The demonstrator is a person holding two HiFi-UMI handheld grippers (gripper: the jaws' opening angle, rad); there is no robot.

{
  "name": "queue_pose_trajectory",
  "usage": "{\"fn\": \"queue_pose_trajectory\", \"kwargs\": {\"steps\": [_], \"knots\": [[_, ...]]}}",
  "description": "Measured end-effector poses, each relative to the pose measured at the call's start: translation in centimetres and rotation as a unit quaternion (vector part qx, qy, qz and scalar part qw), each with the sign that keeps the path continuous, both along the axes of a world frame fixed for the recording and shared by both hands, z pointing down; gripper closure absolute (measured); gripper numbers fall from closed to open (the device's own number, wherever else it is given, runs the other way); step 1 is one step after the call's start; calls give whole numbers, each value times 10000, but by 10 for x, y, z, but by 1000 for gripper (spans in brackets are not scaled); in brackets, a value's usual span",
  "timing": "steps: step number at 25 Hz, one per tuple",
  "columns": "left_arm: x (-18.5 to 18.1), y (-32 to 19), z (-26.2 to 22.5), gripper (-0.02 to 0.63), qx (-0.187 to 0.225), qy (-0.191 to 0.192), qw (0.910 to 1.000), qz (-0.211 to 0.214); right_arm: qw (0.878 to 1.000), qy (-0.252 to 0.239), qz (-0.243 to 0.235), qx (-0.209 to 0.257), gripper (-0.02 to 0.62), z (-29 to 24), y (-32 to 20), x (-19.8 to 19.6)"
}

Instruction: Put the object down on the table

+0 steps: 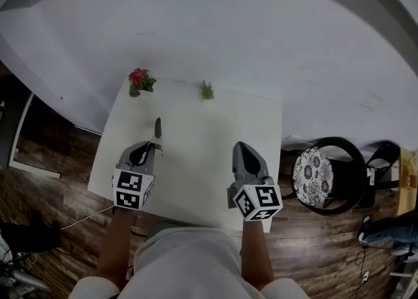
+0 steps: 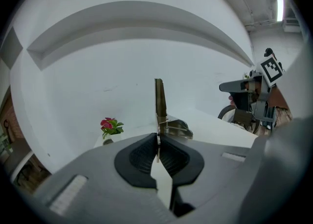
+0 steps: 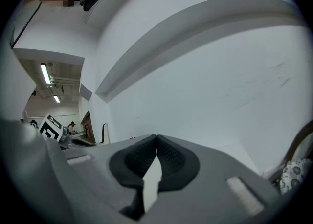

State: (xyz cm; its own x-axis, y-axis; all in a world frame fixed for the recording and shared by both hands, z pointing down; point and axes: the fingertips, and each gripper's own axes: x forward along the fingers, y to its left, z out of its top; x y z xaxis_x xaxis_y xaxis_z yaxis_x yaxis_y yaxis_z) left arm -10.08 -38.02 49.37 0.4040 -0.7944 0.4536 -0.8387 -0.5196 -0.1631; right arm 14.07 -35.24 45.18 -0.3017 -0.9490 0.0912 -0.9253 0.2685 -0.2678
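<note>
My left gripper (image 1: 155, 146) is shut on a slim metal tool (image 1: 157, 128) over the left half of the white table (image 1: 196, 187). In the left gripper view the tool (image 2: 159, 98) sticks up from between the closed pads (image 2: 146, 155). It has a thin brownish blade and a shiny riveted part at its base. I cannot tell whether it touches the table. My right gripper (image 1: 239, 147) hovers over the right half of the table, shut with nothing in it. Its pads (image 3: 168, 157) meet at the tip.
A small pot of red flowers (image 1: 138, 82) and a little green plant (image 1: 207, 90) stand at the table's far edge by the white wall. A black chair with a patterned cushion (image 1: 312, 173) stands to the right. The floor around the table is dark wood.
</note>
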Motion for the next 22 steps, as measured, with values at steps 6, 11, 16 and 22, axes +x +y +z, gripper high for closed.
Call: {"fn": "queue_pose_trajectory", "kwargs": {"steps": [6, 11, 16, 22], "knots": [[5, -12, 15, 597, 73, -1056, 9943, 145, 9999, -104, 20, 19, 592, 1, -5, 4], [8, -19, 37, 597, -31, -1703, 9850, 280, 9999, -133, 10, 12, 592, 1, -9, 8], [12, -23, 58, 597, -104, -2252, 9732, 456, 9999, -130, 29, -31, 592, 5, -10, 14], [18, -26, 75, 597, -249, -2514, 9657, 594, 9999, -137, 1, -61, 592, 6, -12, 17]]}}
